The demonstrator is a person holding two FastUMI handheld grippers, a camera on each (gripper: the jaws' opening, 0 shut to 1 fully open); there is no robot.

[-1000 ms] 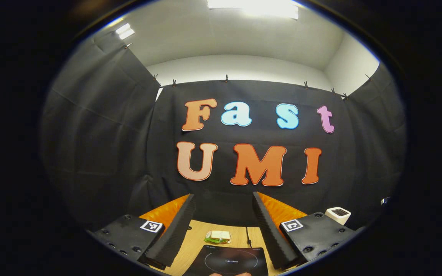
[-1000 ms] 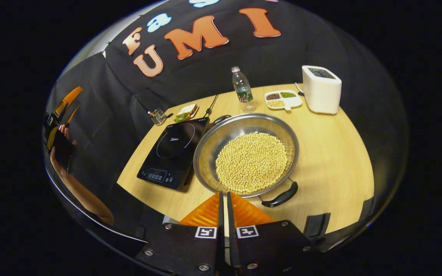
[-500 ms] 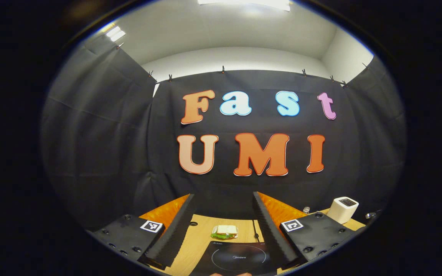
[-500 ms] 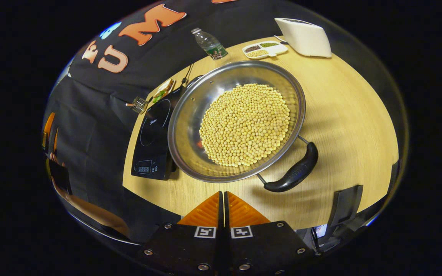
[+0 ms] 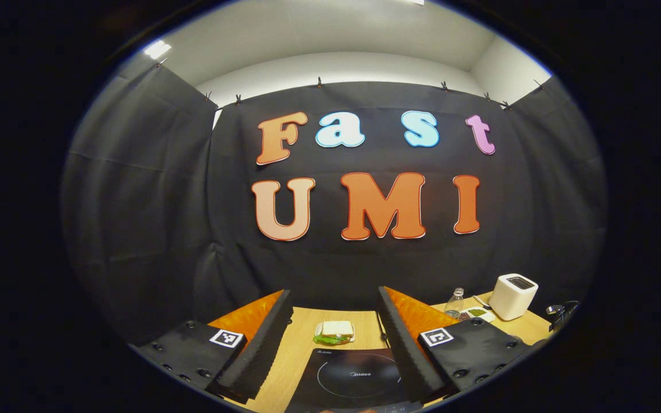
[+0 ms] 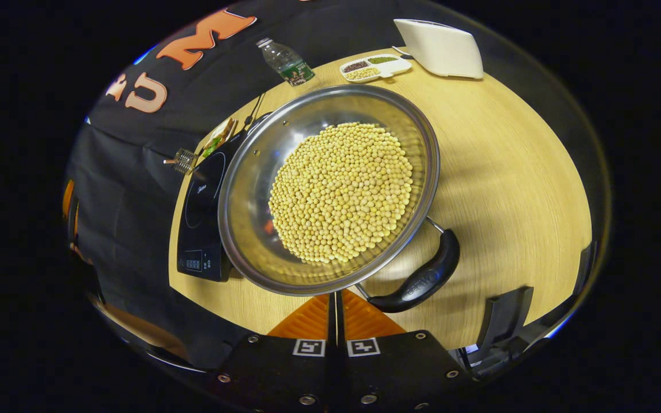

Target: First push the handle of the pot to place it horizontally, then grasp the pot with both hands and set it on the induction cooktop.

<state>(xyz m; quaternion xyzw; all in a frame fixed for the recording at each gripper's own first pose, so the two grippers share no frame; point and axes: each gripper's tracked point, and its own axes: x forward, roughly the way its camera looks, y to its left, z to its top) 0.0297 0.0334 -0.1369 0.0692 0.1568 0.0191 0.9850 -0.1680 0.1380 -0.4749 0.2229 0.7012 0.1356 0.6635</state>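
Black induction cooktop (image 6: pixel 201 212) lies at left, the steel pot (image 6: pixel 330 186) of beans beside it. Left gripper (image 5: pixel 330 321) hangs spread apart; right gripper (image 6: pixel 336 298), fingers together, nears the handle (image 6: pixel 419 281), seemingly to push it next.
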